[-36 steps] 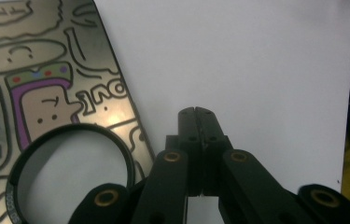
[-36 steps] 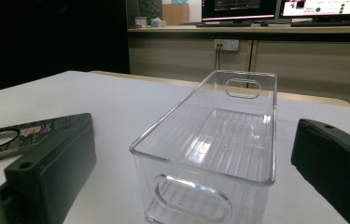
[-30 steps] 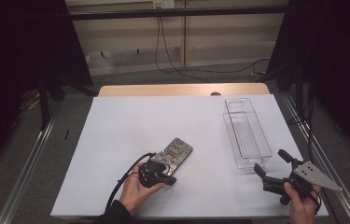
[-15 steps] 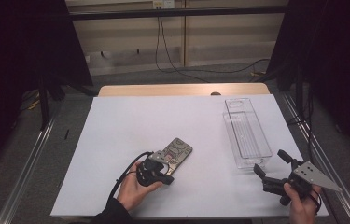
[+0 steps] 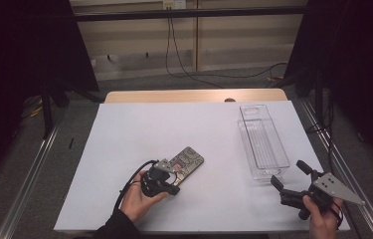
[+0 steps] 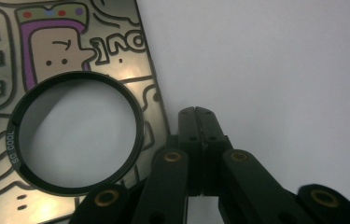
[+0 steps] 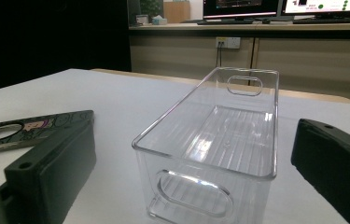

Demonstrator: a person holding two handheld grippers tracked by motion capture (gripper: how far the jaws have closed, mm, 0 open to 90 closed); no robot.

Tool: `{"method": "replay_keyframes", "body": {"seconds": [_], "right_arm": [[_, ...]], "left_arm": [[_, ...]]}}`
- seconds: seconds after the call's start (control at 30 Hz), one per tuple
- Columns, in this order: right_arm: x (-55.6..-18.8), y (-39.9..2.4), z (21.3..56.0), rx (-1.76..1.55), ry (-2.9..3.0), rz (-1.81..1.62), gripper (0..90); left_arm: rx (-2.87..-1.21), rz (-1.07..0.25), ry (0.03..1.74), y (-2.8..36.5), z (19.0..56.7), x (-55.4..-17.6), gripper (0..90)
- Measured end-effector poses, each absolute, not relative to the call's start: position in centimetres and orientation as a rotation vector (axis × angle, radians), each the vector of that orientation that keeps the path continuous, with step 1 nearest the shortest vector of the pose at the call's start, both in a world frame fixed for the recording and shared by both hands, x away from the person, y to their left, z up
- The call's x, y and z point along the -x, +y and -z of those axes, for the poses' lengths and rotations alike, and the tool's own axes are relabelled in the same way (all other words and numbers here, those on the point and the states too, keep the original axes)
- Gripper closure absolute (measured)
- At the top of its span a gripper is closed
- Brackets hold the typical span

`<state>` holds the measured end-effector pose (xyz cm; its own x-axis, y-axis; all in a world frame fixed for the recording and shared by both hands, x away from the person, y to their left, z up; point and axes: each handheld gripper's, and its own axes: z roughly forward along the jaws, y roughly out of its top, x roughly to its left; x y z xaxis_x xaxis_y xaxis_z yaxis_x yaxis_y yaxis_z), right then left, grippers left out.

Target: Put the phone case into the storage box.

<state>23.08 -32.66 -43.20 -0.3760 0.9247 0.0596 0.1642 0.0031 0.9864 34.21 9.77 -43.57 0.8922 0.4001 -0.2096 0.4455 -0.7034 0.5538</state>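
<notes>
A phone case (image 5: 188, 163) printed with cartoon drawings lies flat on the white table (image 5: 174, 124), left of centre. Its black-rimmed round hole (image 6: 75, 133) is marked "SO COOL". My left gripper (image 5: 170, 172) sits at the case's near end. In the left gripper view, the left gripper (image 6: 199, 114) is shut with nothing between its jaws, and the tips lie on the table just beside the case's edge (image 6: 156, 100). My right gripper (image 5: 289, 174) is open at the near right. It points at the short near end of a clear plastic bin (image 5: 263, 142), which stands empty. In the right gripper view, the right gripper (image 7: 196, 140) frames the bin (image 7: 219, 140).
The phone case (image 7: 32, 128) shows far left in the right gripper view. A wooden strip (image 5: 194, 95) runs along the table's far edge. Metal rails (image 5: 30, 174) flank both sides. Cables (image 5: 184, 64) lie on the floor beyond. Dark curtains stand left and right.
</notes>
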Motion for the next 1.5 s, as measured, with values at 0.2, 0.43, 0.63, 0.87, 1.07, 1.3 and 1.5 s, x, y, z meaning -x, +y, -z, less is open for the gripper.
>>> {"method": "replay_keyframes", "body": {"seconds": [0.2, 0.43, 0.63, 0.87, 1.07, 1.3, 1.5], "right_arm": [[-23.0, -32.8, 43.1, -1.144, 1.593, -1.428, 0.0], [-23.0, -32.7, 43.1, -1.141, 1.594, -1.426, 0.0], [-23.0, -32.7, 43.1, -1.137, 1.597, -1.418, 0.0], [-23.0, -32.7, 43.1, -1.138, 1.597, -1.419, 0.0], [-23.0, -32.7, 43.1, -1.135, 1.596, -1.414, 0.0], [-23.0, -32.7, 43.2, -1.131, 1.600, -1.411, 0.0], [-23.0, -32.7, 43.2, -1.130, 1.602, -1.411, 0.0]], "left_arm": [[-2.419, 0.112, 0.638, 10.4, 43.7, -34.5, 90.0], [-2.408, 0.122, 0.657, 11.4, 43.7, -35.0, 90.0], [-2.411, 0.106, 0.671, 12.0, 43.7, -35.2, 90.0], [-2.408, 0.093, 0.695, 12.6, 43.6, -35.5, 90.0], [-2.421, 0.077, 0.703, 13.3, 43.6, -36.0, 90.0], [-2.406, 0.079, 0.741, 14.0, 43.6, -36.4, 90.0], [-2.396, 0.079, 0.773, 14.2, 43.6, -36.7, 90.0]]}}
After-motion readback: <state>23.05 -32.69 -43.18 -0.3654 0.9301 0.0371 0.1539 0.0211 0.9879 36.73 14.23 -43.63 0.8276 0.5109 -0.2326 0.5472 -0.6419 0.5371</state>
